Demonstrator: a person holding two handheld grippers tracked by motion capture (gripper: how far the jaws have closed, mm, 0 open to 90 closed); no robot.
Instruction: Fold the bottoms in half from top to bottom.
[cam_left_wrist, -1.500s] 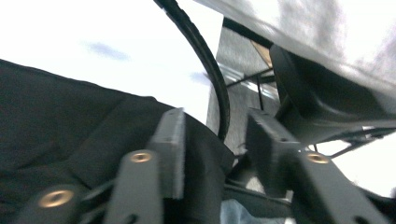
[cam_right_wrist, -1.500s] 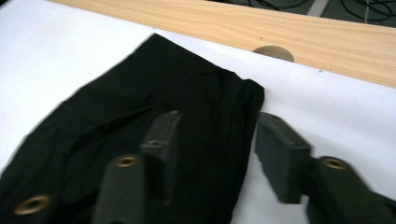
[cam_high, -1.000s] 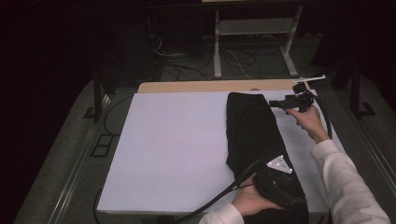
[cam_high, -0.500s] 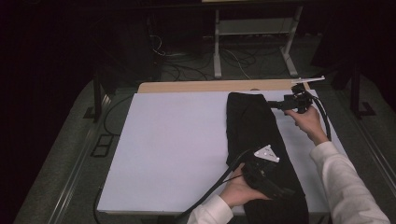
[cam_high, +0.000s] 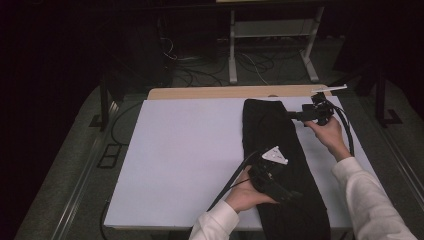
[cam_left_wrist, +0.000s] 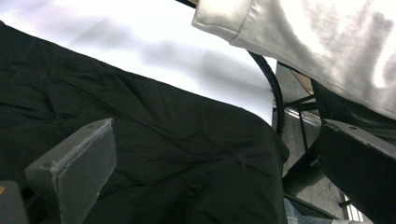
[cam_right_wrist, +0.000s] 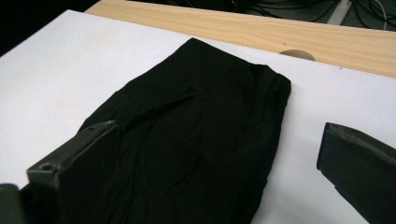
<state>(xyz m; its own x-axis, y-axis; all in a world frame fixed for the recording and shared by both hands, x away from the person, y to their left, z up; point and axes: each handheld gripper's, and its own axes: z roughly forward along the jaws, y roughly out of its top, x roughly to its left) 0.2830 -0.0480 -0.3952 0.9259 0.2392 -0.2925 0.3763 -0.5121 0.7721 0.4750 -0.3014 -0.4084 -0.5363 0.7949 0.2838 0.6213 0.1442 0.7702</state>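
A black folded garment (cam_high: 280, 150) lies lengthwise on the right part of the white table cover (cam_high: 185, 150), from the far edge to the near one. My left gripper (cam_high: 292, 194) hovers over the garment's near half and points toward the near right. Its jaws have just been opening and stand wide with nothing between them, the cloth (cam_left_wrist: 154, 154) lying beneath. My right gripper (cam_high: 292, 116) sits at the garment's far right corner and points left. It is open, its jaws apart over the cloth's far end (cam_right_wrist: 196, 126).
A strip of bare wood (cam_high: 225, 93) with a round hole (cam_right_wrist: 299, 54) runs along the far edge. Behind the table stand a metal frame (cam_high: 270, 45) and floor cables. A white sleeve (cam_left_wrist: 317, 42) and a black cable (cam_left_wrist: 273, 93) cross the left gripper view.
My left hand has moved left and away from the near edge, over the garment, and its jaws have spread wider. The right hand has stayed in place.
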